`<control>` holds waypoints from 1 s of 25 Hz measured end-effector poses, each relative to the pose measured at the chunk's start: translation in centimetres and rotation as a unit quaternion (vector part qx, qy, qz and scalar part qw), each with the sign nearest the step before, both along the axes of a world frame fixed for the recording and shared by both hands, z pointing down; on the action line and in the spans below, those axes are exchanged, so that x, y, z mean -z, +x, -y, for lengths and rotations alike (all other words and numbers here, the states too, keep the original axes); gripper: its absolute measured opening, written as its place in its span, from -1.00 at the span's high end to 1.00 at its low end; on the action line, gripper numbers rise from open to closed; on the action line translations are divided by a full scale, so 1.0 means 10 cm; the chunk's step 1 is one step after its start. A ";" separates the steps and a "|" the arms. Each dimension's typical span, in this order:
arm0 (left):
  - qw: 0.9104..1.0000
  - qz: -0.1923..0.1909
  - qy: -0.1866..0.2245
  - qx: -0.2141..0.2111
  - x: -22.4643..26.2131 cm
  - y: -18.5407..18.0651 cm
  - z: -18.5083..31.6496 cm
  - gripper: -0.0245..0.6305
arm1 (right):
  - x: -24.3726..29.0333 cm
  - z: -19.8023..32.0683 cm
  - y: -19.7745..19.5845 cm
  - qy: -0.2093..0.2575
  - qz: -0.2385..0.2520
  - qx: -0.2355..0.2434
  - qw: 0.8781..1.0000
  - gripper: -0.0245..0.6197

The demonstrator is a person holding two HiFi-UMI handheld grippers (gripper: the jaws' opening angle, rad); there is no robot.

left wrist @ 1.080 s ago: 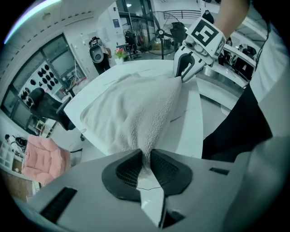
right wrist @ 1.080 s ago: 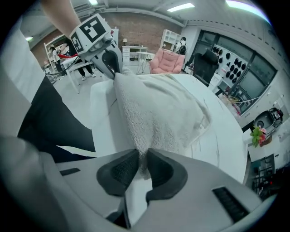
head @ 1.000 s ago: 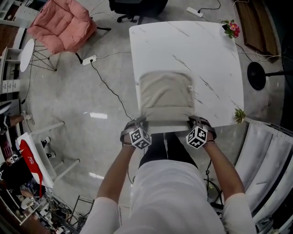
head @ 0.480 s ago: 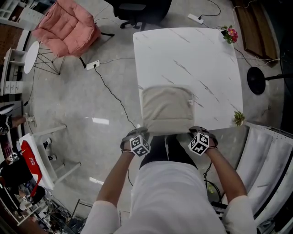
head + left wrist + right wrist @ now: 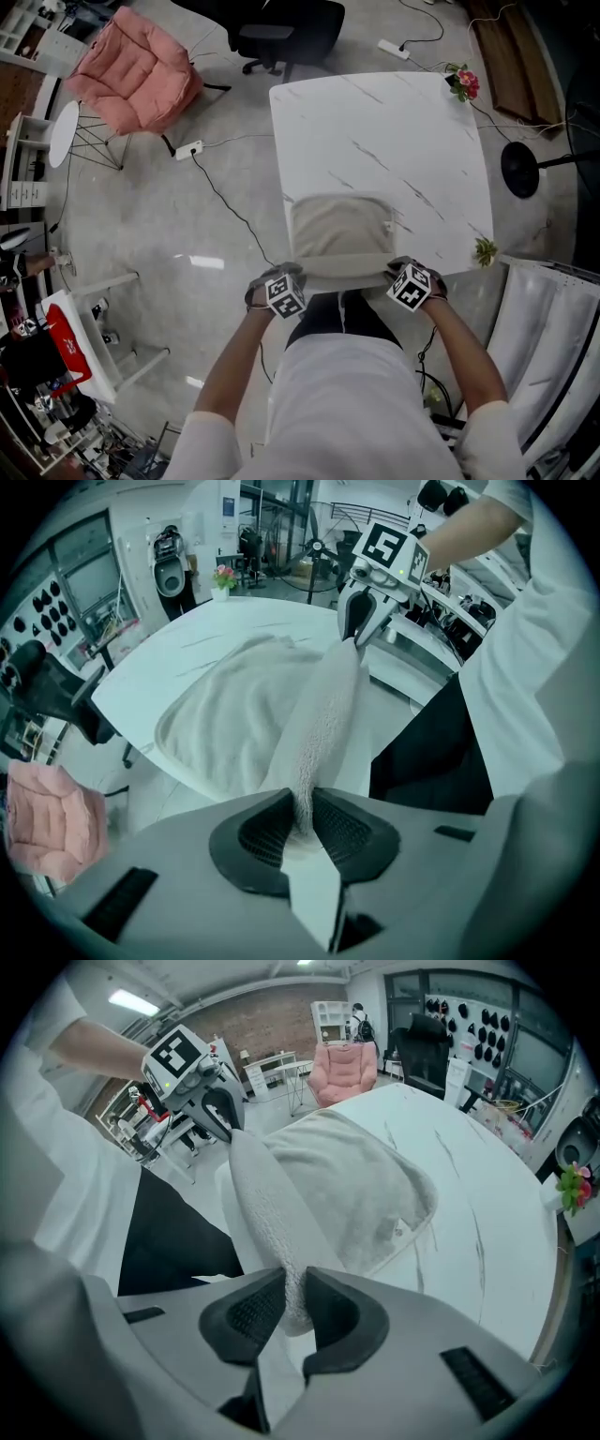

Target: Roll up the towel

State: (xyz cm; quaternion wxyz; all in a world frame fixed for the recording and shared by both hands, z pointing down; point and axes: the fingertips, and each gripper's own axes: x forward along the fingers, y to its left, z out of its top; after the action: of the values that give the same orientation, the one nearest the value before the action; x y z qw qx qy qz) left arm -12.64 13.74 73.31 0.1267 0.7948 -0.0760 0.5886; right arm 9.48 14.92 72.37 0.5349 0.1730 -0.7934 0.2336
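A beige towel (image 5: 339, 228) lies flat on the white marble table (image 5: 394, 122), near its front edge. Its near edge is lifted into a taut strip between my two grippers. My left gripper (image 5: 298, 271) pinches the near left corner; in the left gripper view the terry cloth (image 5: 234, 724) runs straight into the pads of that gripper (image 5: 302, 822). My right gripper (image 5: 389, 270) pinches the near right corner, with cloth (image 5: 356, 1185) squeezed between its own pads (image 5: 292, 1307). Both pairs of jaws have just eased open slightly, and the towel is still gripped between them.
A pink cushioned chair (image 5: 136, 70) and a black office chair (image 5: 281, 28) stand beyond the table. Flowers (image 5: 464, 82) sit at the table's far right corner and a small plant (image 5: 485, 250) at its near right corner. A cable with a power strip (image 5: 189, 149) crosses the floor on the left.
Both grippers have risen together, lifting the towel's near edge off the table's front edge. That edge now hangs stretched between them, while the rest of the towel stays flat.
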 end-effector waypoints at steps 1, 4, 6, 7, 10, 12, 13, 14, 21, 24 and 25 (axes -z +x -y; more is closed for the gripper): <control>1.000 0.000 0.000 -0.002 0.00 0.00 0.07 0.66 | 0.01 0.07 0.01 0.003 -0.001 -0.003 1.000 0.68; 1.000 0.003 0.000 -0.008 0.02 0.02 0.26 0.64 | 0.03 0.26 0.02 0.009 -0.002 -0.011 1.000 0.67; 1.000 0.006 0.003 -0.009 0.01 0.02 0.37 0.63 | 0.02 0.36 0.03 0.014 -0.006 -0.015 1.000 0.66; 1.000 0.008 0.005 -0.007 0.00 0.02 0.42 0.62 | 0.01 0.42 0.04 0.020 -0.010 -0.018 1.000 0.65; 1.000 0.013 0.021 0.010 -0.01 0.02 0.60 0.57 | -0.01 0.59 0.08 0.041 -0.023 -0.032 0.998 0.60; 0.999 0.014 0.035 0.025 -0.05 0.02 0.72 0.51 | -0.05 0.69 0.11 0.054 -0.033 -0.044 0.997 0.55; 0.999 0.015 0.042 0.031 -0.08 0.02 0.77 0.46 | -0.07 0.73 0.13 0.058 -0.039 -0.050 0.996 0.51; 0.998 0.016 0.047 0.036 -0.11 0.01 0.81 0.40 | -0.10 0.77 0.15 0.062 -0.045 -0.054 0.996 0.43; 0.996 0.006 0.054 0.073 -0.23 -0.01 0.96 0.25 | -0.26 0.85 0.18 0.083 -0.069 -0.064 0.992 0.31; 0.994 0.005 0.047 0.093 -0.25 -0.03 0.98 0.22 | -0.28 0.84 0.20 0.080 -0.063 -0.082 0.991 0.31; 0.994 0.006 0.046 0.098 -0.24 -0.04 0.98 0.20 | -0.26 0.84 0.20 0.079 -0.059 -0.091 0.991 0.31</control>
State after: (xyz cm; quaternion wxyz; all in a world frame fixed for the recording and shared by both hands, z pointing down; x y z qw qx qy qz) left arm -13.00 3.95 75.70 0.1463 0.7852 -0.1814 0.5737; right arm 11.52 6.50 75.00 0.5418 0.2993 -0.7576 0.2069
